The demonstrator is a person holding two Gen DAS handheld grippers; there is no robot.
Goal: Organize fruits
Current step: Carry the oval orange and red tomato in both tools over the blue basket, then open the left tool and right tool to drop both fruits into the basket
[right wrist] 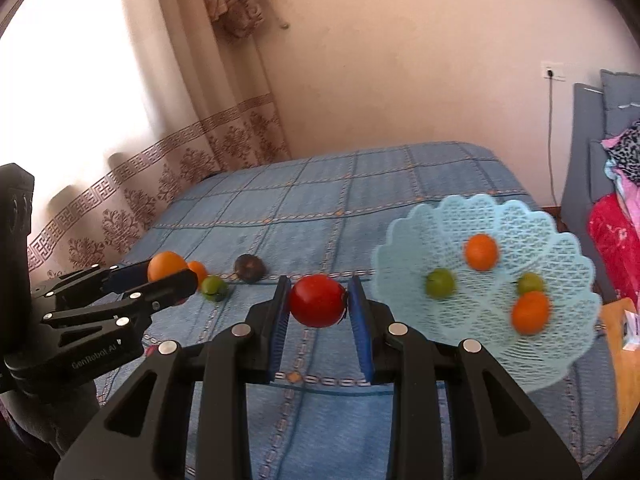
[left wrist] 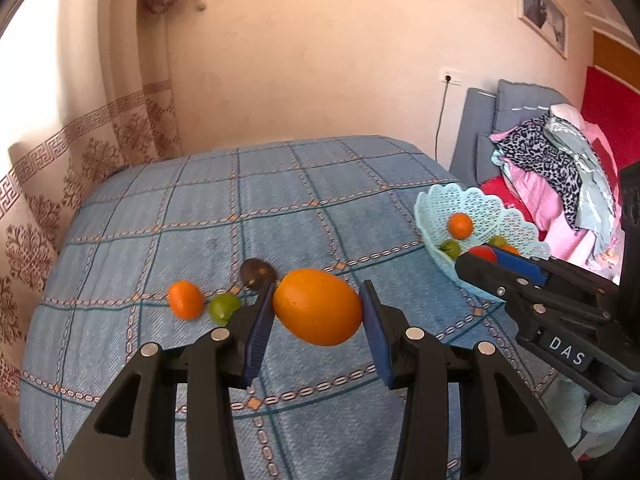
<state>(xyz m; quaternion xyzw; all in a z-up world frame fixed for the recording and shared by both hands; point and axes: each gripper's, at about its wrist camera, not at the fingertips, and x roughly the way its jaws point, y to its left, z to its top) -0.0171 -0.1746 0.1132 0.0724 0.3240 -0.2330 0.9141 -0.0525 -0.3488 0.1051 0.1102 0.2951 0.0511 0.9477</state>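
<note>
My left gripper (left wrist: 318, 312) is shut on a large orange (left wrist: 318, 306) and holds it above the blue checked cloth (left wrist: 240, 208). My right gripper (right wrist: 318, 304) is shut on a red fruit (right wrist: 317, 300), left of the light blue lattice basket (right wrist: 560, 344). The basket holds two small oranges (right wrist: 481, 252) and two green fruits (right wrist: 440, 283). On the cloth lie a small orange (left wrist: 185, 299), a green fruit (left wrist: 223, 307) and a dark brown fruit (left wrist: 257, 272). The left gripper also shows in the right wrist view (right wrist: 168, 274), the right gripper in the left wrist view (left wrist: 486, 258).
The cloth covers a table whose far edge meets a peach wall. A patterned curtain (left wrist: 60, 184) hangs at the left. A grey sofa (left wrist: 480, 132) piled with clothes (left wrist: 560, 168) stands at the right, behind the basket (left wrist: 480, 208). A wooden surface (right wrist: 618, 344) lies right of the basket.
</note>
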